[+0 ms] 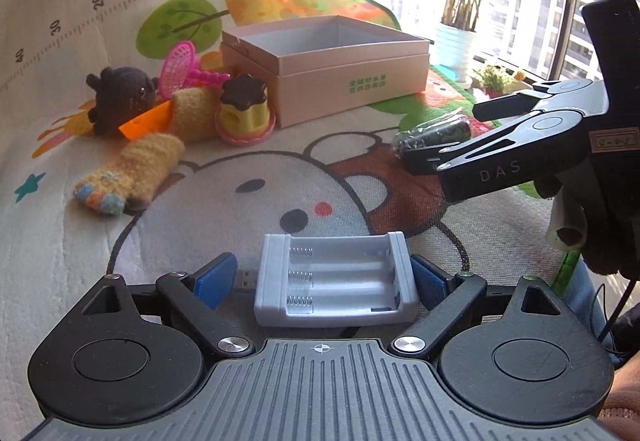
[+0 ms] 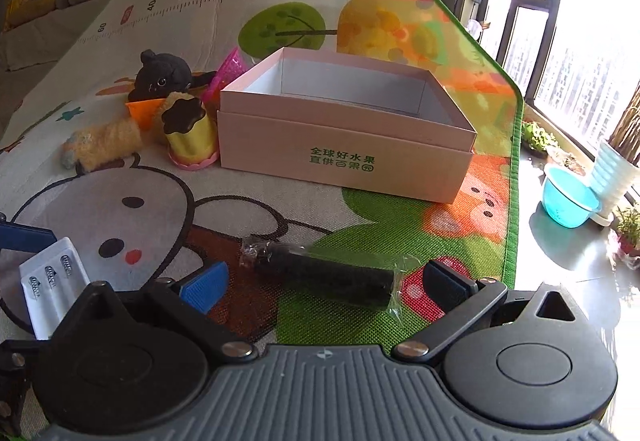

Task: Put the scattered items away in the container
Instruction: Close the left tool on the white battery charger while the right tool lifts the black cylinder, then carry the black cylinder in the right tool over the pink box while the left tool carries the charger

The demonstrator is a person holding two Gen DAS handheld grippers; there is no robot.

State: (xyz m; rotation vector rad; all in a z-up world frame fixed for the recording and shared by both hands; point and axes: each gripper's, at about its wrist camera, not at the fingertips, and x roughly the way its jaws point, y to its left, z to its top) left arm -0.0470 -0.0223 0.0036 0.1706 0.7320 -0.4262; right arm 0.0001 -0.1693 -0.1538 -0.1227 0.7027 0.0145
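A grey battery holder [image 1: 332, 281] lies on the play mat between the blue pads of my left gripper [image 1: 322, 279]. The jaws stand wide, with a small gap at the left pad [image 1: 216, 281]. My right gripper [image 2: 324, 283] is open astride a black cylinder in clear wrap [image 2: 324, 277] that rests on the mat. The left wrist view shows this gripper [image 1: 440, 135] and the cylinder [image 1: 432, 133] at the right. The open pink cardboard box [image 1: 348, 81] [image 2: 344, 157] stands beyond with nothing in it.
Left of the box is a heap of toys: a black plush [image 1: 120, 97], a pink net [image 1: 180, 65], a knitted yellow toy [image 1: 136, 169] and a yellow pudding toy [image 1: 244, 105]. Off the mat's green edge [image 2: 516, 145] stand a teal basin [image 2: 568, 201] and potted plants.
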